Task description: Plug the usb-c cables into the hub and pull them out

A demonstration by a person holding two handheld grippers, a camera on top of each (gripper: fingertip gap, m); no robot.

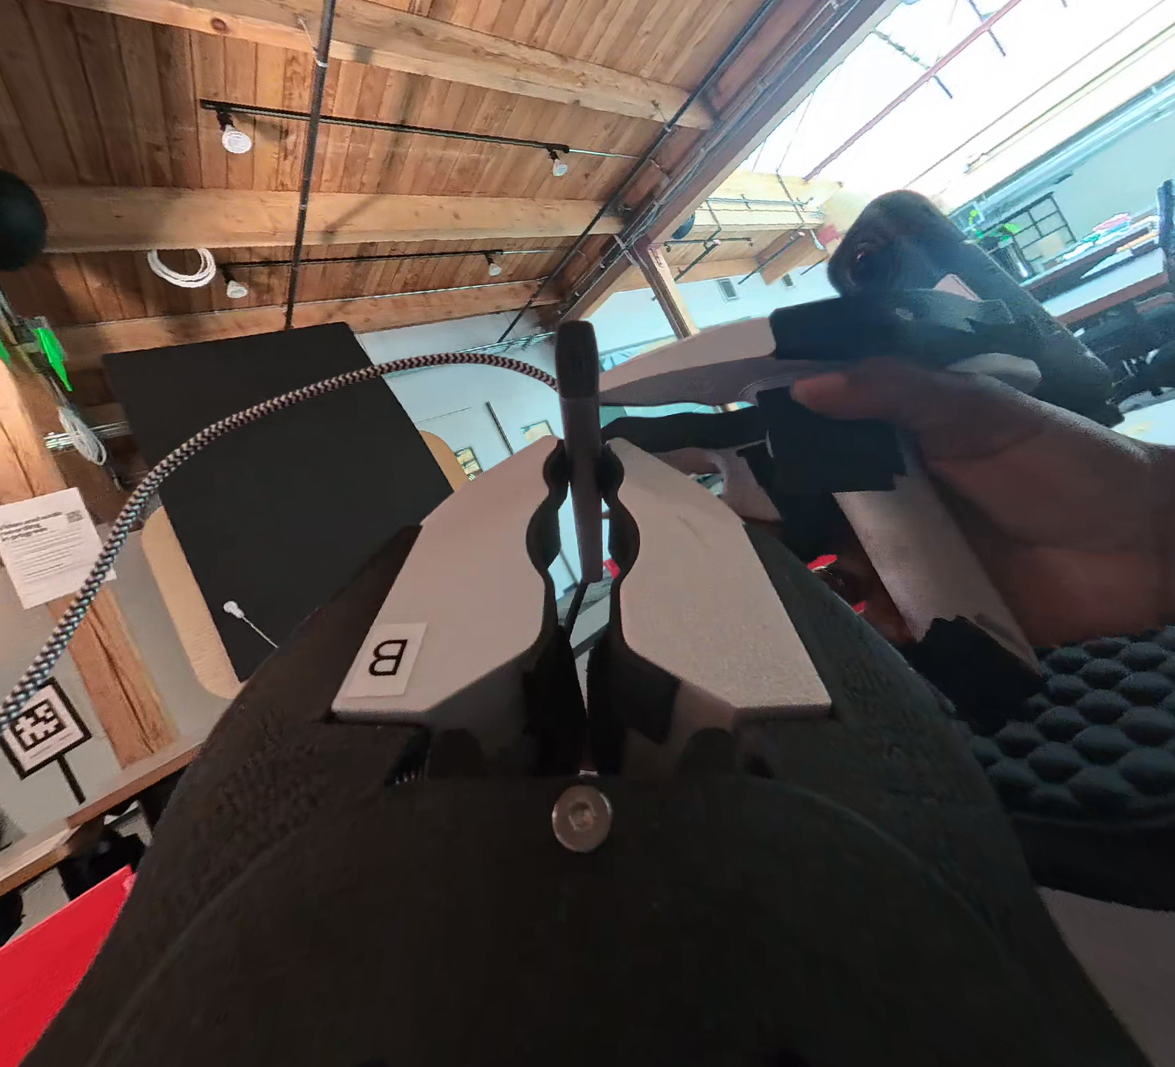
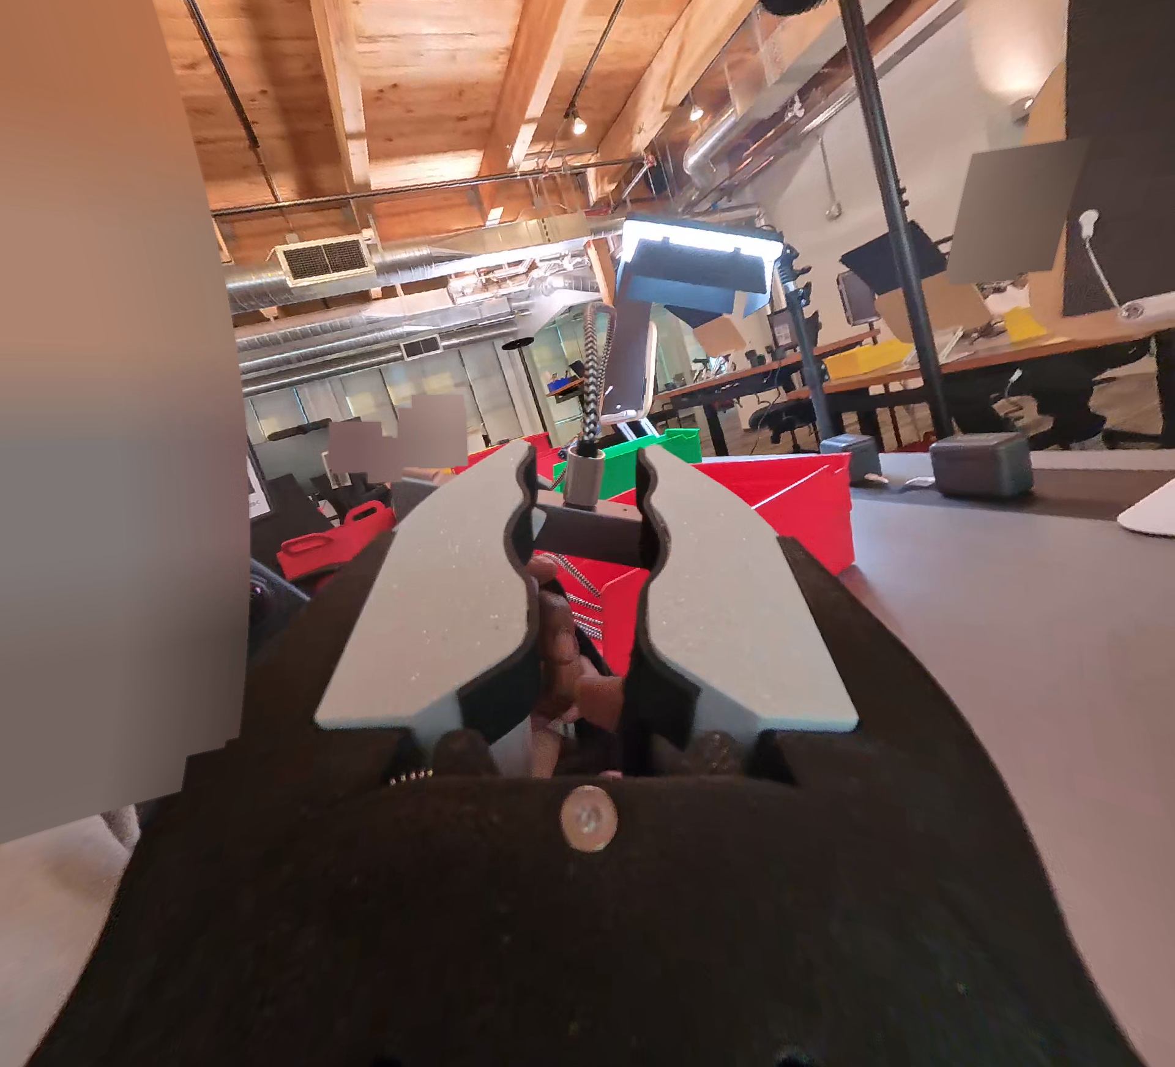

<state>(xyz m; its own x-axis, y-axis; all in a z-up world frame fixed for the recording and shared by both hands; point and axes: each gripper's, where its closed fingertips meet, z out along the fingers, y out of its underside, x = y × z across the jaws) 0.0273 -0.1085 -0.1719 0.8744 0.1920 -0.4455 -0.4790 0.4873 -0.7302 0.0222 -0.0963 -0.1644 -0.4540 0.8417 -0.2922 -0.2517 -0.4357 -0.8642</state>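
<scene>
The hub (image 1: 582,464), a slim grey bar seen edge-on, stood upright between the tips of the left gripper (image 1: 582,467), whose grey fingers (image 1: 470,578) were clenched on it from both sides. A thin dark lead ran down from its lower end into the narrow gap between the fingers. A braided black-and-white cable (image 1: 114,534) arched away from the hub's dark top end, curving left and down toward the near left edge of the view.

In the right wrist view the same hub (image 2: 588,527) showed as a dark flat bar lying across the gap between the fingers of the right gripper (image 2: 585,502), with a metal plug (image 2: 582,477) seated in its upper edge and the braided cable (image 2: 594,388) rising from the plug and looping over. The right gripper's fingers (image 2: 445,591) stood apart, one on each side of the plug, and I could not tell whether they touched the plug or the hub. A hand (image 2: 566,655) showed below, between the fingers.

In the left wrist view the right gripper (image 1: 699,362) reached in from the right, level with the hub's top, held by a hand (image 1: 1017,502).

Behind lay red bins (image 2: 782,496) and a green bin (image 2: 636,451) on a grey bench (image 2: 985,623). Farther off stood a lit panel lamp (image 2: 699,254) and a black pole (image 2: 890,209), under a wooden beamed ceiling (image 2: 432,50).
</scene>
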